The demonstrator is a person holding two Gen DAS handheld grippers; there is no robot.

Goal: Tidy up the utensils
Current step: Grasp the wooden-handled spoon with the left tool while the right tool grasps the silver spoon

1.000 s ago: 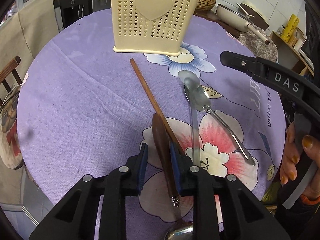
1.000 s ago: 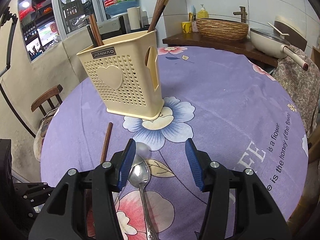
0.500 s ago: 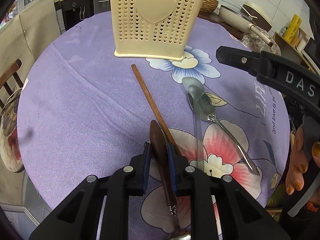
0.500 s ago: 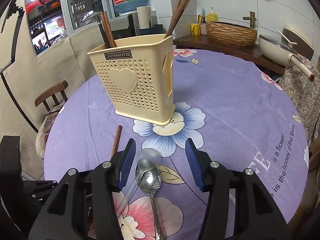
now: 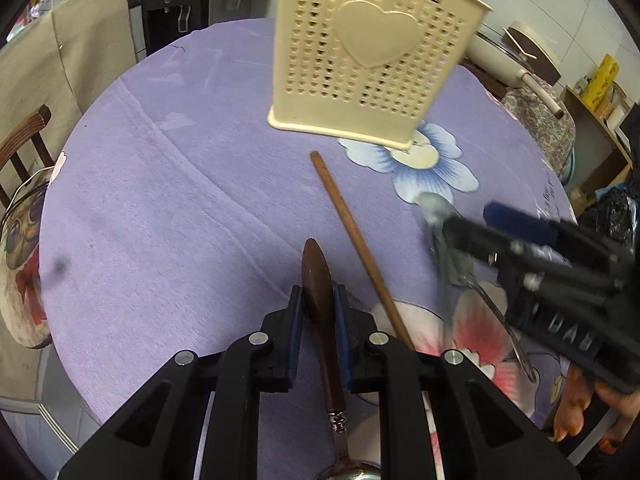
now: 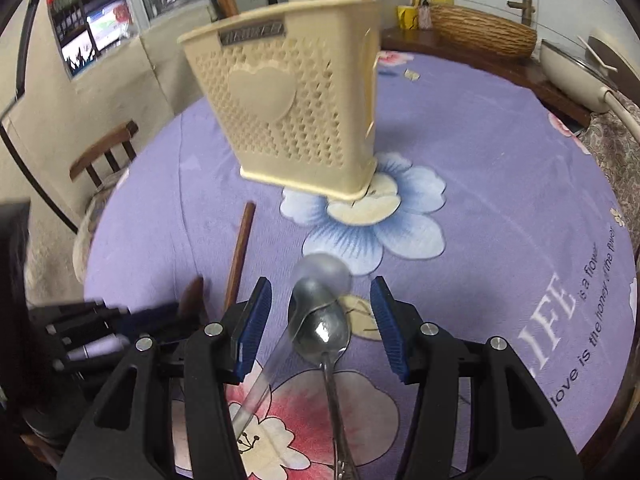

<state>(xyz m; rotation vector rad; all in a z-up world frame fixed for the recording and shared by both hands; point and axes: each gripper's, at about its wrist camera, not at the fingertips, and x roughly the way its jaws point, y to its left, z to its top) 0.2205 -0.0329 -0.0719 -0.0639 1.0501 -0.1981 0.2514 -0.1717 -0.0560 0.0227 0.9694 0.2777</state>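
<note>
My left gripper [image 5: 317, 312] is shut on the dark wooden handle of a spoon [image 5: 320, 304], whose metal bowl points back toward the camera. A brown chopstick [image 5: 356, 240] lies on the cloth to its right. My right gripper [image 6: 318, 320] is open, its jaws on either side of a metal spoon [image 6: 324, 332] and a clear plastic spoon [image 6: 316, 276] lying crossed on the cloth. The cream perforated utensil holder [image 5: 372, 64] stands beyond, with chopsticks in it; it also shows in the right wrist view [image 6: 296, 120].
The round table has a purple flowered cloth [image 5: 180, 200]. A wooden chair [image 6: 104, 156] stands at its left edge. A counter with a wicker basket [image 6: 480, 36] and a pan [image 6: 576, 72] runs behind the table.
My left gripper has closed on the wooden-handled spoon and lifted it. My right gripper has moved forward and down over the two spoons, closer to the holder.
</note>
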